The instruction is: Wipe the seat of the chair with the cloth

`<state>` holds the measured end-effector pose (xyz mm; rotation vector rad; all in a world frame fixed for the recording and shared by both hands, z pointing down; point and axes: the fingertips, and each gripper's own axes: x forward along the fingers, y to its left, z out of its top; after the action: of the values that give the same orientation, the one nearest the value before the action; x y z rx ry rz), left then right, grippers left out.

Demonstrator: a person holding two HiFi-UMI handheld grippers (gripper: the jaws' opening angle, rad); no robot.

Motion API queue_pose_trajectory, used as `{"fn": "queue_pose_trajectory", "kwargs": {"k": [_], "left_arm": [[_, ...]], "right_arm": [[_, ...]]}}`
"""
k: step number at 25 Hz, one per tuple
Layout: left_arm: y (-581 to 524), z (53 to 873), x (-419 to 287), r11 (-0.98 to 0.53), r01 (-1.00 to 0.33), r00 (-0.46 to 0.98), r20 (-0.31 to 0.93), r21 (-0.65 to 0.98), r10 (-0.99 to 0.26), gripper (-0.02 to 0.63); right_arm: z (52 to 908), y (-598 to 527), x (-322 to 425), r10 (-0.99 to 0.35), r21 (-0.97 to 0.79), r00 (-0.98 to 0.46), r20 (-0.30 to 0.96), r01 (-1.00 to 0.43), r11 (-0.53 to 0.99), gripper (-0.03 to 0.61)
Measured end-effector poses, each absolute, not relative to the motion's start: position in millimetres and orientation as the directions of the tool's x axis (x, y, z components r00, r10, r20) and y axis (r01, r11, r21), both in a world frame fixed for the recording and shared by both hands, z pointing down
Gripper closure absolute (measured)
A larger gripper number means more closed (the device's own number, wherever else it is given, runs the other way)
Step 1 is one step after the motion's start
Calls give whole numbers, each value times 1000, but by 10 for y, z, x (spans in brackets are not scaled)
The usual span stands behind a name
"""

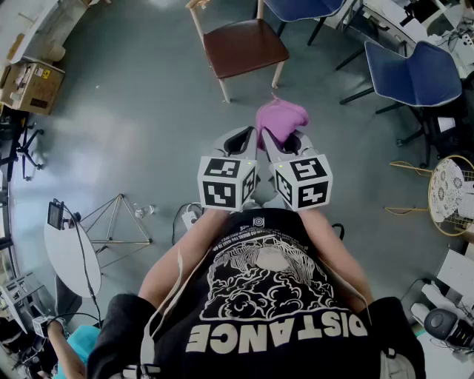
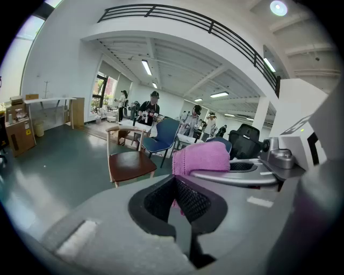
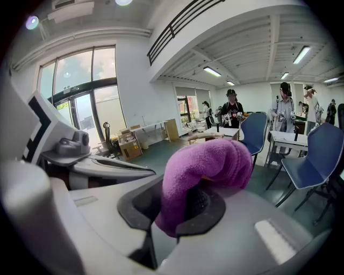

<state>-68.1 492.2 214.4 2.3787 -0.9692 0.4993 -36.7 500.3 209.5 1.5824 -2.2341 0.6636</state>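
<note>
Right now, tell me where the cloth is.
In the head view, the purple cloth is pinched in the right gripper, beside the left gripper, short of the wooden chair.

I see bare grey floor (image 1: 148, 133) open from my left gripper (image 1: 241, 139) and right gripper (image 1: 281, 141) up to the wooden chair with brown seat (image 1: 244, 46), though the bunched purple cloth (image 1: 280, 117) fills the right jaws. Right of that lane stand a blue padded chair (image 1: 415, 74) and a second blue chair (image 1: 304, 7). Left is roomy up to the cardboard box (image 1: 29, 85); a thin metal tripod (image 1: 118, 222) and a white oval table (image 1: 70, 255) crowd my near left.
</note>
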Motion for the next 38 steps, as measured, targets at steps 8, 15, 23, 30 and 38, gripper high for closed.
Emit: {"fn": "queue_pose_trajectory", "kwargs": {"k": [8,15,23,30,38], "left_arm": [[4764,2216,-806,-598,-728,674,510,335,-535,617],[4484,2289,-894,-569,-747,656,514,343,-552,617],[3992,2351,-804,-552,-756,648,528,353,-549,617],[3447,2438,-537,-508,-783,618,550,360,-562,617],[2850,2516,-98,-475,-808,585,567,349,-580,618]], "right_arm": [[2137,4836,-536,-786,-193,-353,509,-936,295,515],[2218,4577,-677,-744,-219,-416,523,-909,354,515],[2287,4058,-557,-735,-227,-427,527,-904,363,517],[2355,3504,-199,-719,-248,-445,533,-895,370,517],[2453,2929,211,-684,-289,-499,532,-867,407,517]]}}
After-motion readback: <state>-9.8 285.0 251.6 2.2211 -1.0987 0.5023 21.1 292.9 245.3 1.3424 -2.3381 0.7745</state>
